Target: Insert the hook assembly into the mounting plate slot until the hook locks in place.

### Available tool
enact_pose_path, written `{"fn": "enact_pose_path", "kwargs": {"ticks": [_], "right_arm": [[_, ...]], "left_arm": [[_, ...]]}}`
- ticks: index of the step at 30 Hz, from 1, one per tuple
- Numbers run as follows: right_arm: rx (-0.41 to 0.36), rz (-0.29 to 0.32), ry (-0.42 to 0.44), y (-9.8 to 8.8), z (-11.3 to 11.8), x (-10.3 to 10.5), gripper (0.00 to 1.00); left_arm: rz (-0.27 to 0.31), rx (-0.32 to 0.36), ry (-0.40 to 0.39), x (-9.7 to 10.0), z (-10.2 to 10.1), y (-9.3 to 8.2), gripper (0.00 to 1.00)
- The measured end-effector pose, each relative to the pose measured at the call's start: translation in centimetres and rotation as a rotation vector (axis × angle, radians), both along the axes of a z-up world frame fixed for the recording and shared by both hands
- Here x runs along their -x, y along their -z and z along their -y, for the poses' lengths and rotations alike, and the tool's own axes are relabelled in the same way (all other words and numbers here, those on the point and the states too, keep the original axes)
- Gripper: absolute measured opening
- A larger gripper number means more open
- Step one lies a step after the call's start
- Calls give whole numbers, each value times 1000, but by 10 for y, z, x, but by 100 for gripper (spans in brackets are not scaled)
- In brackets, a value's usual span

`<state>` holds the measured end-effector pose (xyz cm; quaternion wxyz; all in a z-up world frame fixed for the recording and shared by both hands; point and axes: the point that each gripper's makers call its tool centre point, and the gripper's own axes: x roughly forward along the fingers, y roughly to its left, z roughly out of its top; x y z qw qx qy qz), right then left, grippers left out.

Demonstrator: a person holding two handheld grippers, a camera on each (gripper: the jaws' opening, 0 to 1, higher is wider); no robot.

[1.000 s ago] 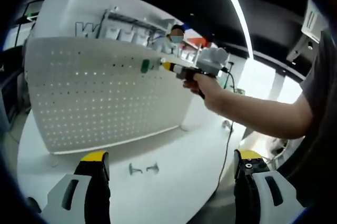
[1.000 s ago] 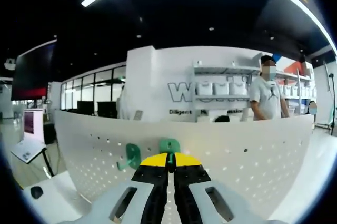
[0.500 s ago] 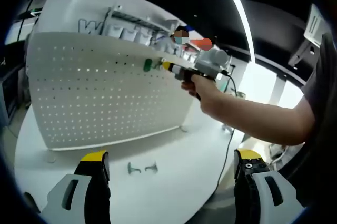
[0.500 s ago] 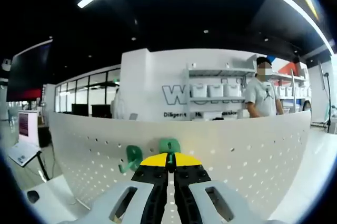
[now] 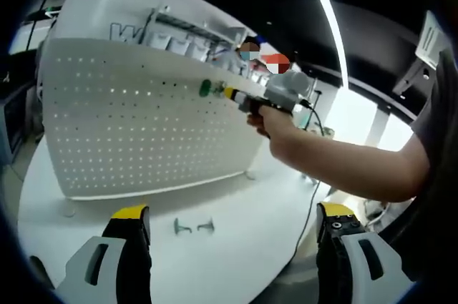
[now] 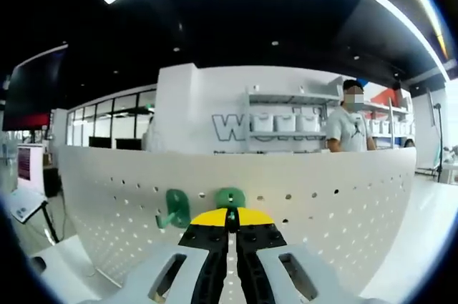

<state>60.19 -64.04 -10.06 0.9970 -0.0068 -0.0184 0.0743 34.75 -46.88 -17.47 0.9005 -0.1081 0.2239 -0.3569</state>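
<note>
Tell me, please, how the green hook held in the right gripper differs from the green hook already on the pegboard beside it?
The held hook is clamped between the shut fingers of the right gripper, against the pegboard; the mounted hook hangs free of any gripper. The held hook shows just its rounded top; the mounted hook shows its plate and a curved arm pointing down-left. Both are green and sit in the board's top rows.

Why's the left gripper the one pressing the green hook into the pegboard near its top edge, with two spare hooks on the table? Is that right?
Wrong gripper. The right gripper holds the green hook at the pegboard; the right gripper view shows it shut on it. The left gripper hangs open over the table. The top-edge position and two spare hooks are correct.
</note>
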Motion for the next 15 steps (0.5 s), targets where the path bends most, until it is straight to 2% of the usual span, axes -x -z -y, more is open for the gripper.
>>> {"fn": "enact_pose_path", "kwargs": {"ticks": [7,11,12,15], "right_arm": [[11,16,7,0,-2,2,1],[-9,20,3,0,-3,2,0],[-38,46,16,-7,-1,5,0],[-37,92,11,-20,-3,12,0]], "left_arm": [[-8,5,6,0,1,2,98],[-8,9,-1,-1,-1,1,98],[-8,10,-3,-1,-1,1,98],[-8,9,-9,-2,-3,1,98]]}}
